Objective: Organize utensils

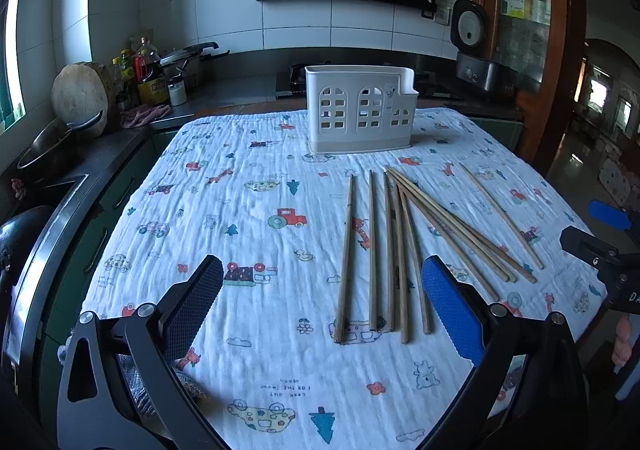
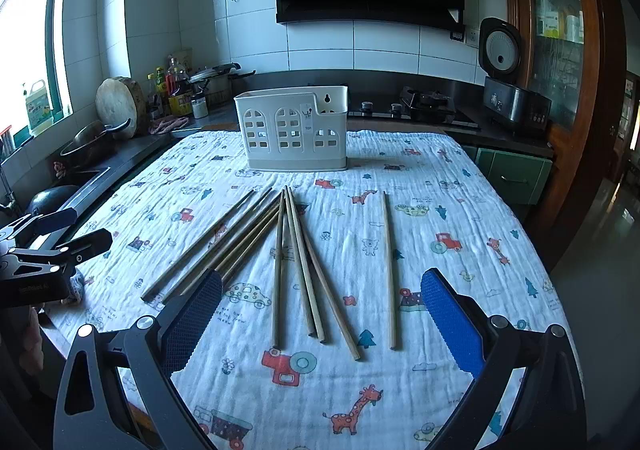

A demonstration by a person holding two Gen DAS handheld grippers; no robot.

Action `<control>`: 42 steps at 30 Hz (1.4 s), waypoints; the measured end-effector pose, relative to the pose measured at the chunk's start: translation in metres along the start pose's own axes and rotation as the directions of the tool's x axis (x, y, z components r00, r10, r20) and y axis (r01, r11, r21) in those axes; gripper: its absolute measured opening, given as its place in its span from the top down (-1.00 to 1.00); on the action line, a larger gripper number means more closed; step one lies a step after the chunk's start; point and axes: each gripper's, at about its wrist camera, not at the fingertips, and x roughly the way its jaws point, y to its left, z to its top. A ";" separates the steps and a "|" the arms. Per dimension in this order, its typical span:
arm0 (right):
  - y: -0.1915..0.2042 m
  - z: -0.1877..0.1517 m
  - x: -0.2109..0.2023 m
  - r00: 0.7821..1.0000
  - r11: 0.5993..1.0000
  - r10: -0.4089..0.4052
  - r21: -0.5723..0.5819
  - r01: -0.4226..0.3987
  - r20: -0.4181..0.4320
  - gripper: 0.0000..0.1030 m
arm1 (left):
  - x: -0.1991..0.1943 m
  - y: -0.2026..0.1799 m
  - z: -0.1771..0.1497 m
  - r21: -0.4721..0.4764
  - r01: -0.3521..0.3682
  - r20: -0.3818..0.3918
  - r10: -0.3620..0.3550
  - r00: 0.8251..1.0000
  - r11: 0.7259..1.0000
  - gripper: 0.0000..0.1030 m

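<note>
Several wooden chopsticks (image 1: 394,250) lie loose on the patterned cloth, fanned out; they also show in the right wrist view (image 2: 298,262). One chopstick (image 2: 389,270) lies apart to the right. A white utensil holder (image 1: 360,107) with window cut-outs stands upright at the table's far side, empty as far as I can see; it also shows in the right wrist view (image 2: 292,127). My left gripper (image 1: 324,298) is open and empty, above the cloth near the chopsticks' near ends. My right gripper (image 2: 322,310) is open and empty, over the chopsticks' near ends.
A table with the white printed cloth (image 1: 248,209) fills the middle. A counter at the left holds a pan (image 1: 52,145), a round chopping board (image 1: 80,93) and bottles (image 1: 150,73). A stove (image 2: 424,105) and a rice cooker (image 2: 508,89) stand behind. The other gripper shows at the right edge of the left wrist view (image 1: 612,254).
</note>
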 end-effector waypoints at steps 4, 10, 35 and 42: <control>-0.003 -0.002 0.004 1.000 1.000 0.000 0.008 0.000 -0.006 -0.87 | 0.002 0.002 0.000 -0.006 -0.006 -0.004 0.006 1.000 1.000 -0.90; -0.004 -0.002 0.005 1.000 1.000 0.002 0.006 -0.002 -0.007 -0.87 | 0.006 0.003 0.001 -0.014 -0.003 -0.006 0.003 1.000 1.000 -0.90; -0.031 -0.011 0.032 0.998 0.999 -0.015 0.027 0.017 -0.066 -0.85 | 0.049 0.010 -0.002 -0.033 0.013 -0.088 -0.016 0.996 0.999 -0.67; -0.039 -0.019 0.049 0.993 0.999 0.003 0.035 0.001 -0.115 -0.51 | 0.072 0.005 -0.005 -0.029 0.042 -0.137 -0.046 0.990 0.999 -0.38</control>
